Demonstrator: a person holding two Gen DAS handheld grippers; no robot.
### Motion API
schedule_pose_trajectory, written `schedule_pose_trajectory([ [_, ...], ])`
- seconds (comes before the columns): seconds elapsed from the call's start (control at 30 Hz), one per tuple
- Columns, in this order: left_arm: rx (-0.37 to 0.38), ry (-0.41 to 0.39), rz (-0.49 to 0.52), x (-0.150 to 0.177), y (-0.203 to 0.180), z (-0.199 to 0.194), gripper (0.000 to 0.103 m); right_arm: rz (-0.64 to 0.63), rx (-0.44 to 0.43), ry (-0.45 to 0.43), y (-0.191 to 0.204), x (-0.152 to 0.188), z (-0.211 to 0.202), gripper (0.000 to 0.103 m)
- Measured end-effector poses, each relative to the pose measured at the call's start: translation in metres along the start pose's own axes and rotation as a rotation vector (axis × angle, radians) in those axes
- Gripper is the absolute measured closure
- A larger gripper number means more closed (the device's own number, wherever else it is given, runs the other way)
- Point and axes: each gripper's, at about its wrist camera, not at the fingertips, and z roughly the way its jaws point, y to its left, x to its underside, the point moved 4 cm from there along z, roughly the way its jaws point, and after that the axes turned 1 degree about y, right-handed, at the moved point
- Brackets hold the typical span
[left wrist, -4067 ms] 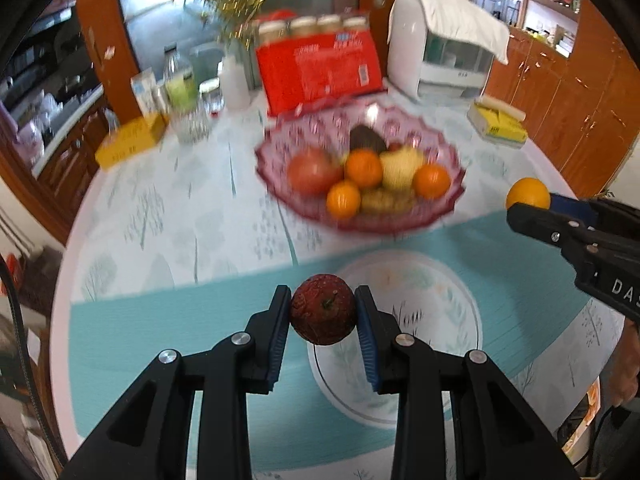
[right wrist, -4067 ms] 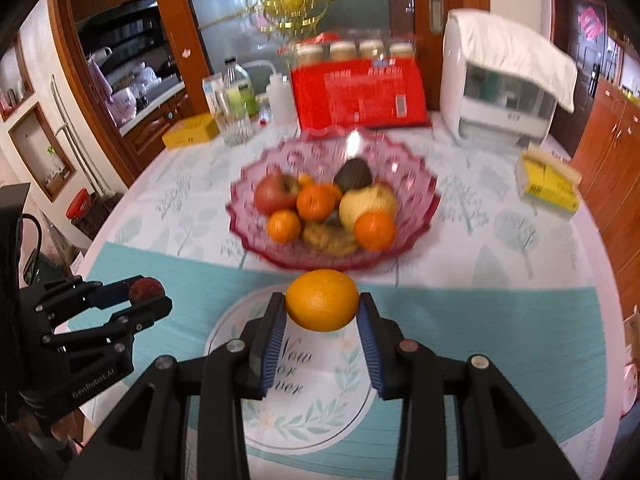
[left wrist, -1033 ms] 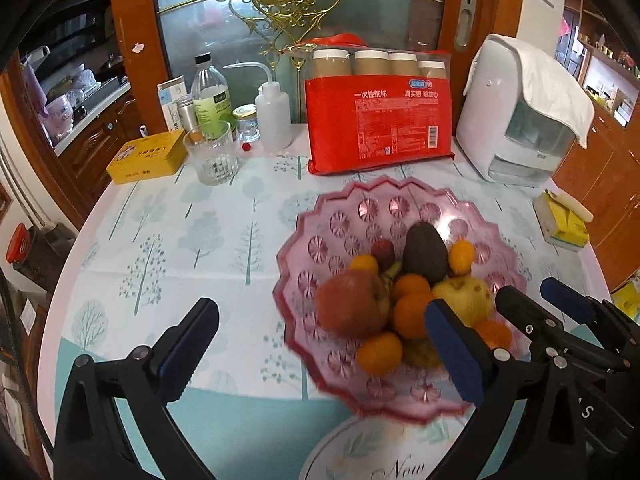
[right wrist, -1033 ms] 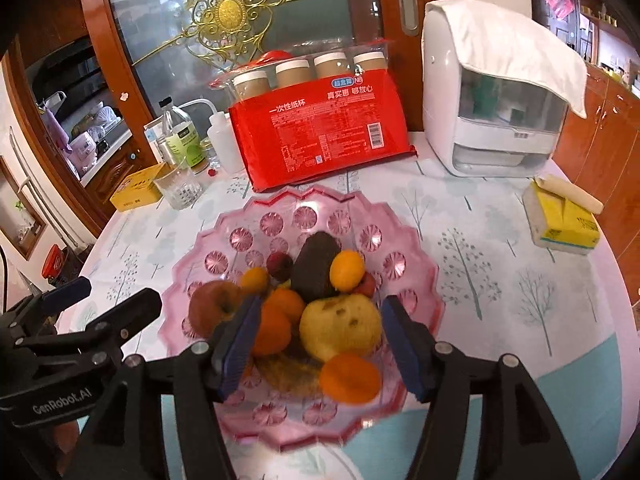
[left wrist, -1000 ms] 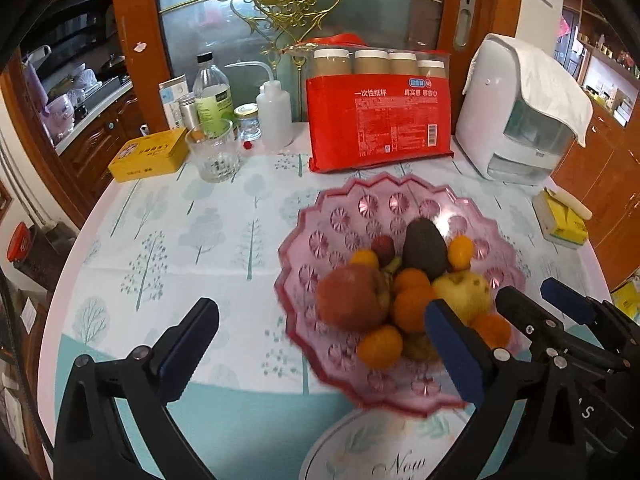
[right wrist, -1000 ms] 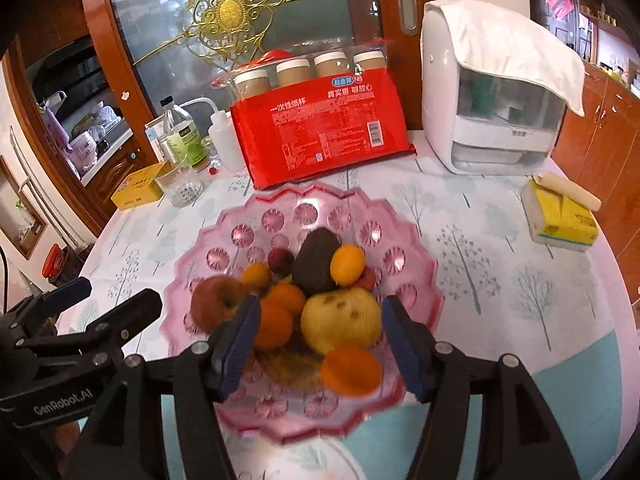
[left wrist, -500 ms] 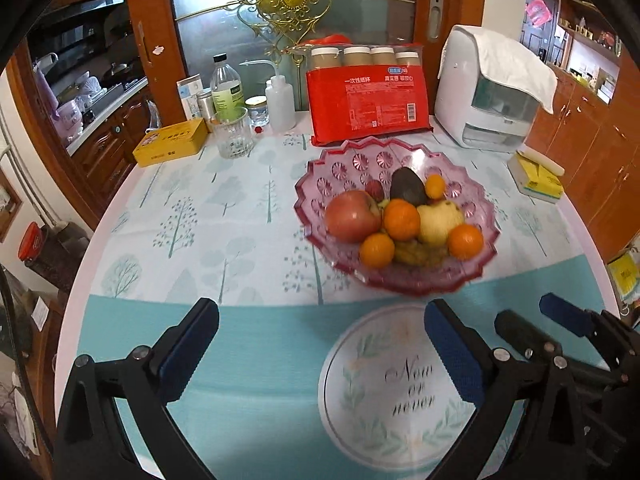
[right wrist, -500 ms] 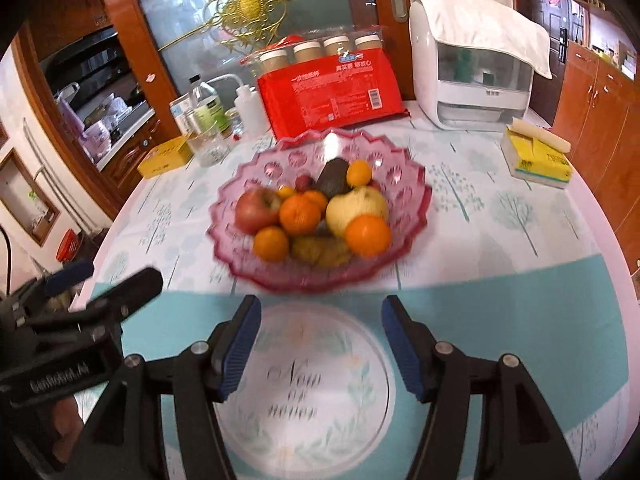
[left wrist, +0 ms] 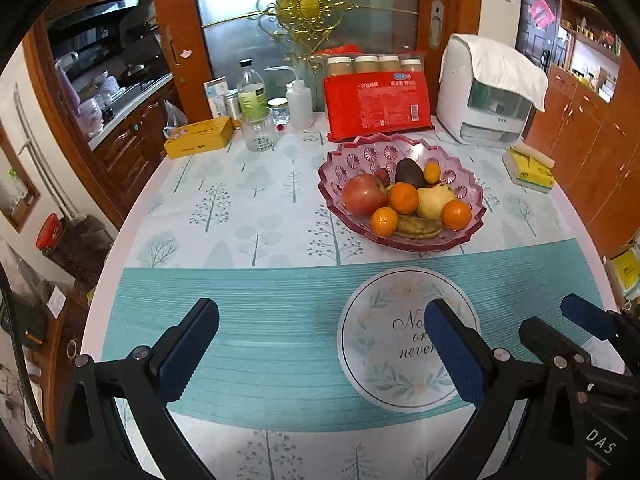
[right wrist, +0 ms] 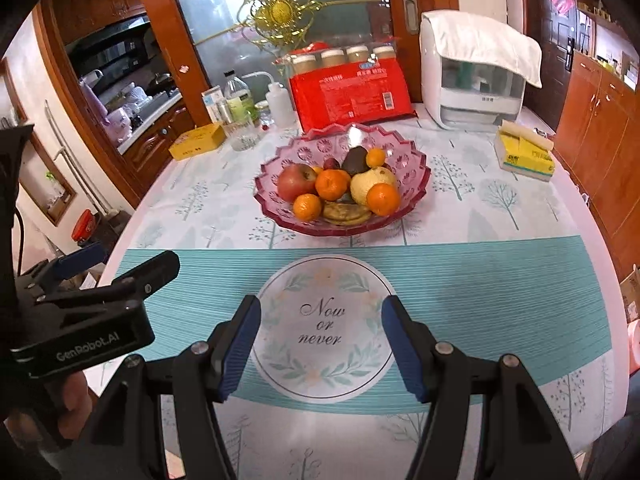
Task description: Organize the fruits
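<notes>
I see both grippers, left and right, spread apart, holding nothing, over bare mat near the table edge; bowl well ahead.

Bare tablecloth before the pink fruit bowl.

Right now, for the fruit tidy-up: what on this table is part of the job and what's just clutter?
Job:
- pink glass fruit bowl
- apple, oranges, pear, avocado in it
- left claw and right claw, both open and empty

Clutter:
- red package
- white appliance
- yellow tissue pack
- yellow box
- bottles
- glass
</notes>
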Motion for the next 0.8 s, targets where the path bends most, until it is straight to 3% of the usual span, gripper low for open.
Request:
schedule_pose_trajectory([
  [0.8, -0.008, -0.008, -0.017, 0.01, 0.001, -0.025, 0.001, -0.007, 0.008, -0.049, 0.015, -0.004, -0.024, 0.039],
])
